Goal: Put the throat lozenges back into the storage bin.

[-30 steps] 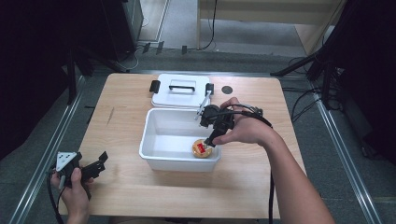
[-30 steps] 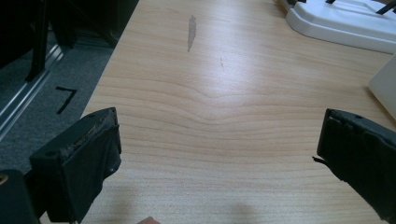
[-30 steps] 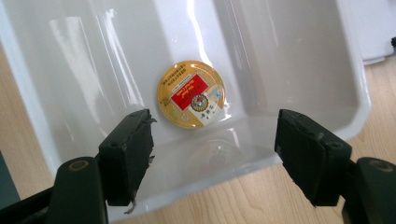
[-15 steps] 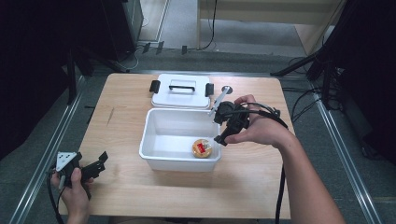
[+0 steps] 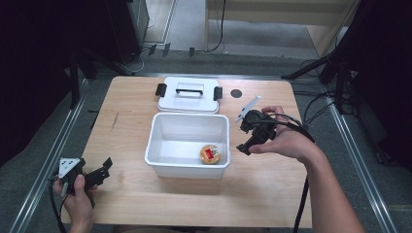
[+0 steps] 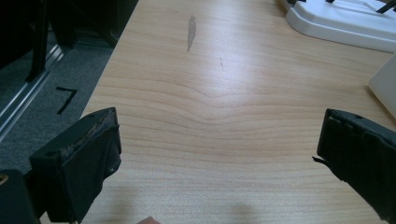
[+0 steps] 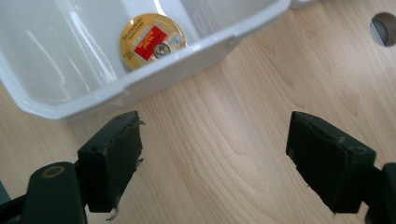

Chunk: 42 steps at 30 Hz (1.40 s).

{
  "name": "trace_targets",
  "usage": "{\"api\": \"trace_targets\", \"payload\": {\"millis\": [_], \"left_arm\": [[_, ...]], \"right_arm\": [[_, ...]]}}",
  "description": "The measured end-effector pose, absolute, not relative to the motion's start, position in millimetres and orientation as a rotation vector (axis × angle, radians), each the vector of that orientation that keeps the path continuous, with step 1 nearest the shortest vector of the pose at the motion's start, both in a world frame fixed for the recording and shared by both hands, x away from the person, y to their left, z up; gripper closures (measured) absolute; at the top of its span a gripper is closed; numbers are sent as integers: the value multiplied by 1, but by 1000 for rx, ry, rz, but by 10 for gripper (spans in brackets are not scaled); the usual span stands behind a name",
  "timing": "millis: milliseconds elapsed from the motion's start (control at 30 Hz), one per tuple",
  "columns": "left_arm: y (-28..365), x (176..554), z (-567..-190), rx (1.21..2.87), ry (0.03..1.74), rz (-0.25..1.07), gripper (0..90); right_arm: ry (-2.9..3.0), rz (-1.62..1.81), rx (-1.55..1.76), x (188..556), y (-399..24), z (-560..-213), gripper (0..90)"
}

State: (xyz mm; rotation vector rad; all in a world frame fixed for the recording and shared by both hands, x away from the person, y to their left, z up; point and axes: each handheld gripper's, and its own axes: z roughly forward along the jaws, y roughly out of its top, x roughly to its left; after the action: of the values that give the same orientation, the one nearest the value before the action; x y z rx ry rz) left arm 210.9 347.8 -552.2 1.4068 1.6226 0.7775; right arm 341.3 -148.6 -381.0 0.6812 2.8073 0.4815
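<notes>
A white plastic bin (image 5: 187, 169) stands mid-table, and a round gold tin with a red label (image 5: 210, 154) lies flat in its near right corner. My right gripper (image 5: 244, 147) hovers over bare wood just right of the bin, apart from it. Its jaws have just been opening and hold nothing. The right gripper view looks past the open right gripper (image 7: 215, 135) to the bin's rim (image 7: 177, 70) and the tin (image 7: 152, 41) inside. My left gripper (image 5: 104, 165) rests at the table's near left corner, wide open (image 6: 219, 140) over bare wood.
The bin's white lid (image 5: 188, 95), with a black handle and side clips, lies flat behind the bin. A small dark round hole (image 5: 236, 93) sits in the tabletop to the lid's right. Dark floor, rails and cables surround the wooden table (image 5: 136, 204).
My right gripper has drawn out of the bin to the right, leaving the tin inside, and its jaws have spread apart. The left gripper has stayed put.
</notes>
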Motion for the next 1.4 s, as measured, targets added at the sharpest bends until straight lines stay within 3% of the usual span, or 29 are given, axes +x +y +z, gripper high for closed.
{"api": "trace_targets", "payload": {"millis": [567,700,867,1400], "left_arm": [[348,211,-552,1406,1624,780,2],[348,211,-552,1401,1625,778,2],[348,211,-552,1404,1625,781,2],[347,210,-552,1406,1615,782,2]], "right_arm": [[2687,563,913,340,-206,-416,131],[2607,603,980,338,-219,-429,115],[2513,674,1088,332,-238,-457,29],[2142,982,1348,299,-300,-514,9]]}}
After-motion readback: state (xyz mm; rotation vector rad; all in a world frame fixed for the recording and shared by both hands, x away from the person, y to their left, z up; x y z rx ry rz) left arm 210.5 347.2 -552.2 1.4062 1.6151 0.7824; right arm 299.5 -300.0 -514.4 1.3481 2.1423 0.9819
